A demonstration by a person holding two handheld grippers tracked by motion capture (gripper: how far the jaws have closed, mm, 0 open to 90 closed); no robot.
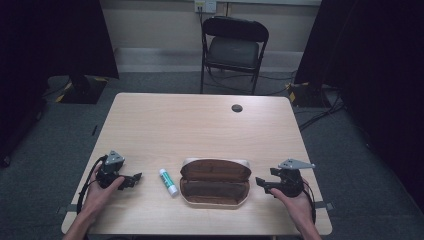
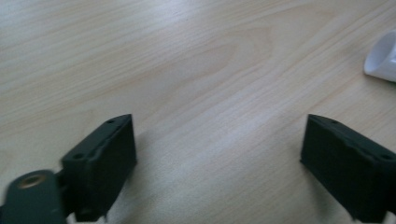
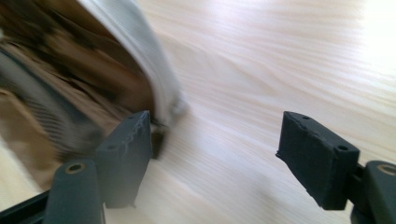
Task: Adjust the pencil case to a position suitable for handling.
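An open brown glasses case point(image 1: 215, 182) lies near the table's front edge, lid up, its inside bare. A white glue stick with a green band point(image 1: 168, 181) lies just left of it. My left gripper point(image 1: 136, 178) rests on the table left of the glue stick, open, with bare wood between its jaws point(image 2: 219, 154); the stick's white end point(image 2: 382, 58) shows at the far right of the left gripper view. My right gripper point(image 1: 260, 183) sits right of the case, open point(image 3: 215, 149), with the case's pale rim point(image 3: 154, 70) blurred beside its left jaw.
The light wooden table point(image 1: 200, 125) has a dark round cable hole point(image 1: 237, 108) near its far edge. A black folding chair point(image 1: 232, 47) stands behind the table. Dark curtains and stand bases flank both sides.
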